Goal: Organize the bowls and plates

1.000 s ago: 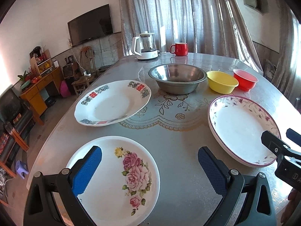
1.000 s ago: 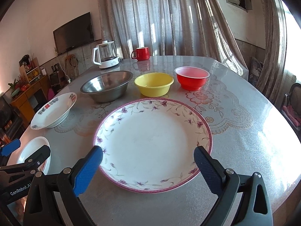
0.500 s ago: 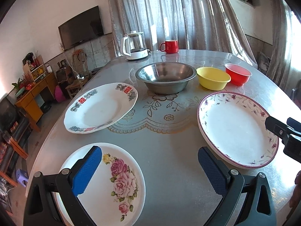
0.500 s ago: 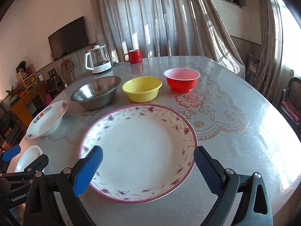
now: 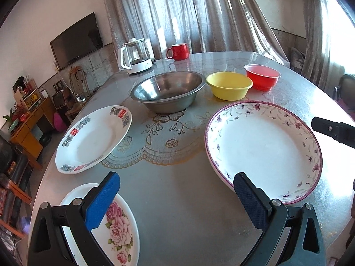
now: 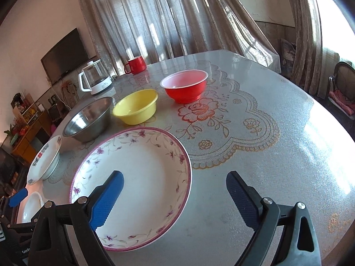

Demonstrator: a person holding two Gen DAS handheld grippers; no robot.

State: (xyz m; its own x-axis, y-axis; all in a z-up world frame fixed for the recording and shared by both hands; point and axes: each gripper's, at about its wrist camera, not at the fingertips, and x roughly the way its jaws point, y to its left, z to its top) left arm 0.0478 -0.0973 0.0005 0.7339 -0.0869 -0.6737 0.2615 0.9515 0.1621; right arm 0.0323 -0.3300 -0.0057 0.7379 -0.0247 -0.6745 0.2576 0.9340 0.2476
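A large plate with a purple floral rim (image 5: 264, 146) (image 6: 137, 168) lies near the table's front. A deep white plate with red and blue marks (image 5: 93, 139) (image 6: 44, 157) sits left of it. A small rose plate (image 5: 115, 228) (image 6: 31, 206) lies at the front left. A steel bowl (image 5: 168, 90) (image 6: 88, 119), a yellow bowl (image 5: 228, 85) (image 6: 135, 106) and a red bowl (image 5: 261, 76) (image 6: 184, 86) stand in a row behind. My left gripper (image 5: 177, 199) is open and empty, above the table between the rose plate and the large plate. My right gripper (image 6: 173, 197) is open and empty over the large plate's right edge.
A glass kettle (image 5: 135, 55) (image 6: 94, 79) and a red mug (image 5: 178, 51) (image 6: 135, 64) stand at the table's far side. The round table (image 5: 177, 210) has a lace-pattern cover. Curtains hang behind; a chair (image 6: 342, 88) stands at the right.
Both grippers have shifted to the right. In the left view the rose plate slid to the left edge. In the right view the large plate moved left under the left finger.
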